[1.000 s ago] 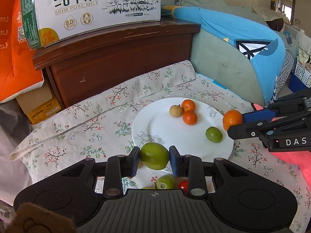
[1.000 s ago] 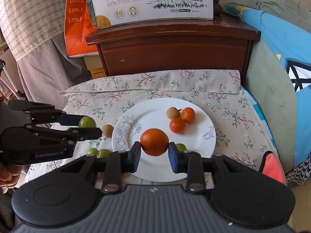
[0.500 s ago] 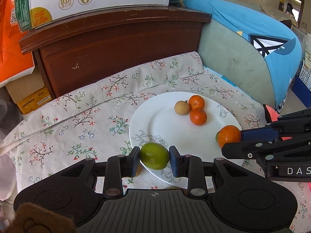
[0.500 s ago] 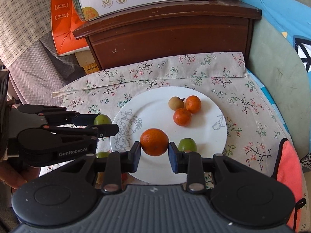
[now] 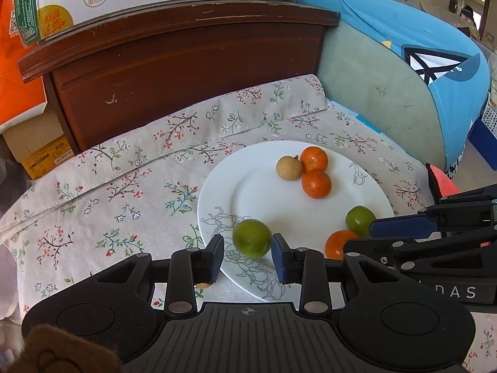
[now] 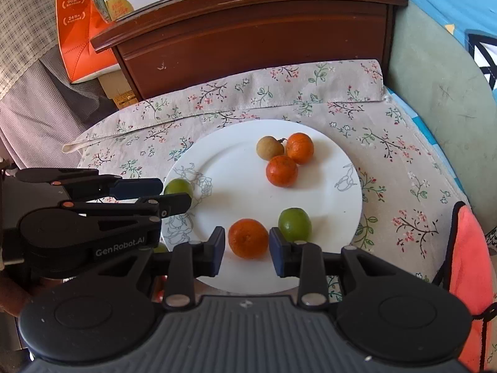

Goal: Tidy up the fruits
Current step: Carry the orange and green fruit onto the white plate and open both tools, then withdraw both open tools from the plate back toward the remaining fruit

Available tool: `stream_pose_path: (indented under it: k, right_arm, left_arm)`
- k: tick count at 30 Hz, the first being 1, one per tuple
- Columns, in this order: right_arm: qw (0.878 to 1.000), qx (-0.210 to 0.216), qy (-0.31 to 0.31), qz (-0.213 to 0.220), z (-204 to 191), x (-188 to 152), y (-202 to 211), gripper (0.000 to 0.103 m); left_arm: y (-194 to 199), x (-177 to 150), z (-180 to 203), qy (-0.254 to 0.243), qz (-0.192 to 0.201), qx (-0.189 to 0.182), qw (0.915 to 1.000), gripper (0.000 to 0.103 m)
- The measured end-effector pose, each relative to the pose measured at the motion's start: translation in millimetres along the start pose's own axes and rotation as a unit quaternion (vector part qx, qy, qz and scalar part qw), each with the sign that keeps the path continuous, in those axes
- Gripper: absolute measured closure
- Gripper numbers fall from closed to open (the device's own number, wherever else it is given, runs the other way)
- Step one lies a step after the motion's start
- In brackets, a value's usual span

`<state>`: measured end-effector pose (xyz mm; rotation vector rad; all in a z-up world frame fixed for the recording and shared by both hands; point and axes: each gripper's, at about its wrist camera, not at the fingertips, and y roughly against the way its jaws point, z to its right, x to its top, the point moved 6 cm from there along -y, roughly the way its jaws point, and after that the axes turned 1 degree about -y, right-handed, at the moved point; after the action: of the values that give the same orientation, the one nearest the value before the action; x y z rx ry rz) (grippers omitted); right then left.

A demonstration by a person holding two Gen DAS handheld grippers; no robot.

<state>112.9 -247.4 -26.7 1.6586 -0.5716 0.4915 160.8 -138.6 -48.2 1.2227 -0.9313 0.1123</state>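
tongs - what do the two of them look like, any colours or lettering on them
Both tongs are matte black plastic with ribbed grey bodies and round side discs. The left tongs have dark blue pads and white "GenRobot.AI" lettering on the side. The right tongs have blue pads and white letters ending "DAS".

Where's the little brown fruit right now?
The little brown fruit sits on the far part of the white plate in the right wrist view, touching the two small oranges to its right.
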Motion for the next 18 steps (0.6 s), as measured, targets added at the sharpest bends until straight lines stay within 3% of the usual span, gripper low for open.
stream_pose_path:
  k: [6, 18]
  right_arm:
    - [1.000, 0.002, 0.007, 0.008, -4, 2, 6, 0.071]
    - [1.000, 0.014, 0.026, 0.010, -9, -2, 18, 0.071]
  left_arm:
    - [10, 3, 1, -0.003, 0.007, 0.014, 0.9999, 0.044]
    - [32, -8, -3, -0.008, 0.005, 0.026, 0.9996, 0.037]
